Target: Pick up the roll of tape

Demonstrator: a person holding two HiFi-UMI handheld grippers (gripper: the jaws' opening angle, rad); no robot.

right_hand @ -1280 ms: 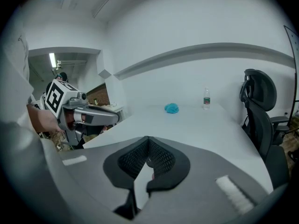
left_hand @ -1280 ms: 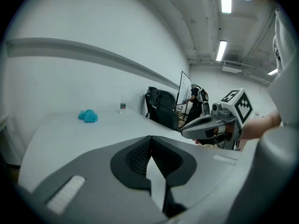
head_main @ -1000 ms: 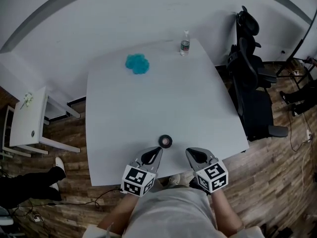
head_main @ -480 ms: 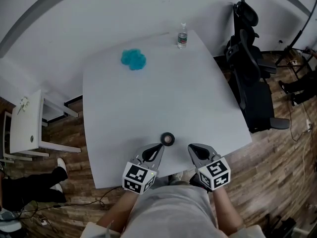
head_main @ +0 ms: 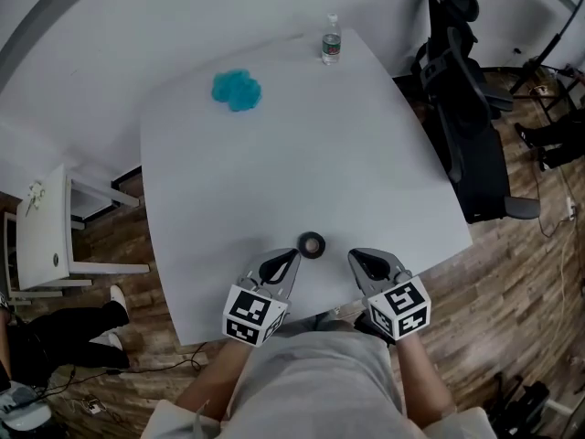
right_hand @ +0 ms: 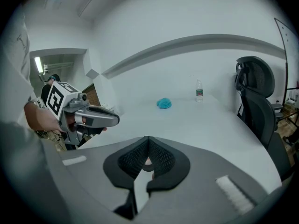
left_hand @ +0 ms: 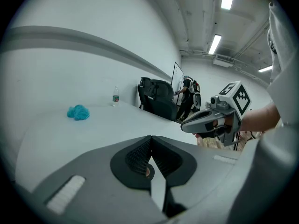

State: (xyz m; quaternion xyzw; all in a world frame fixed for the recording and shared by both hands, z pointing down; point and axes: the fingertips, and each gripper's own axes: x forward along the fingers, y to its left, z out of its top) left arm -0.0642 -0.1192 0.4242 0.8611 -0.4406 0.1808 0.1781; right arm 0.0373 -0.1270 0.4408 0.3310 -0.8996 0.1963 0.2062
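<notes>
Roll of tape (head_main: 312, 244) untouched on the bench (head_main: 274, 154).
Jaws on my left gripper (head_main: 292, 258) and right gripper (head_main: 356, 256) are closed, empty; the roll looks light and stiff, so I'd pinch its wall.

Grey left gripper (head_main: 293, 255), right gripper (head_main: 354, 255); black-and-white marker cubes (head_main: 249, 315); grey shirt (head_main: 315, 382)

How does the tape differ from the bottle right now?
The tape is a dark low ring lying flat by the near edge of the table; the bottle is clear, tall and upright at its far edge. Both stand free, untouched.
</notes>
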